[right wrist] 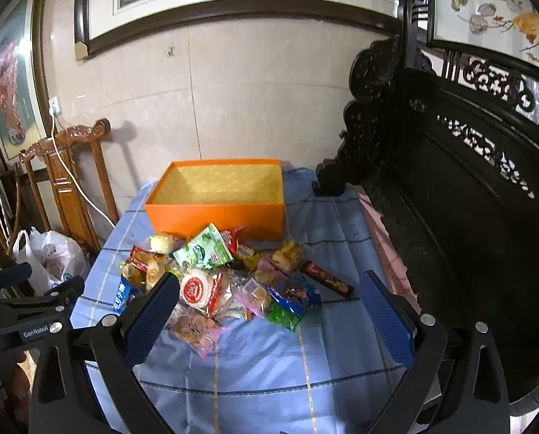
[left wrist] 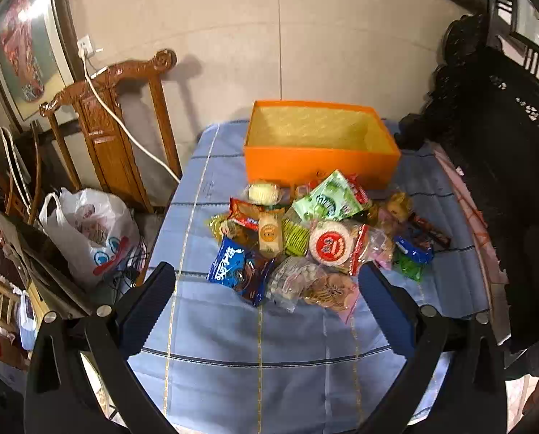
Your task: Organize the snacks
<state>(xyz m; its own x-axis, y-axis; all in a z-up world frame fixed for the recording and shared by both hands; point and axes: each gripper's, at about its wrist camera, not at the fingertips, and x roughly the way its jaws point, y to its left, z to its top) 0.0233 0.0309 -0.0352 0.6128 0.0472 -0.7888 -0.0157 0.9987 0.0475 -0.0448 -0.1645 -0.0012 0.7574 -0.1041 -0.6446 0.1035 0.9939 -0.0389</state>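
Note:
An open orange box (left wrist: 320, 166) with a yellow lining stands empty at the far side of the table; it also shows in the right wrist view (right wrist: 218, 213). A pile of wrapped snacks (left wrist: 316, 238) lies in front of it, among them a blue packet (left wrist: 229, 264), a green packet (left wrist: 327, 199) and a round red-and-white rice cracker pack (left wrist: 329, 244). The pile shows in the right wrist view (right wrist: 226, 282) too. My left gripper (left wrist: 265, 282) is open and empty, above the table just short of the pile. My right gripper (right wrist: 269, 289) is open and empty, its jaws either side of the pile's near edge.
A blue checked cloth (left wrist: 255, 343) covers the table. A carved wooden chair (left wrist: 114, 115) and a white plastic bag (left wrist: 88, 231) stand to the left. Dark carved furniture (right wrist: 461, 202) borders the right side. The left gripper's body (right wrist: 27, 311) shows at the right view's left edge.

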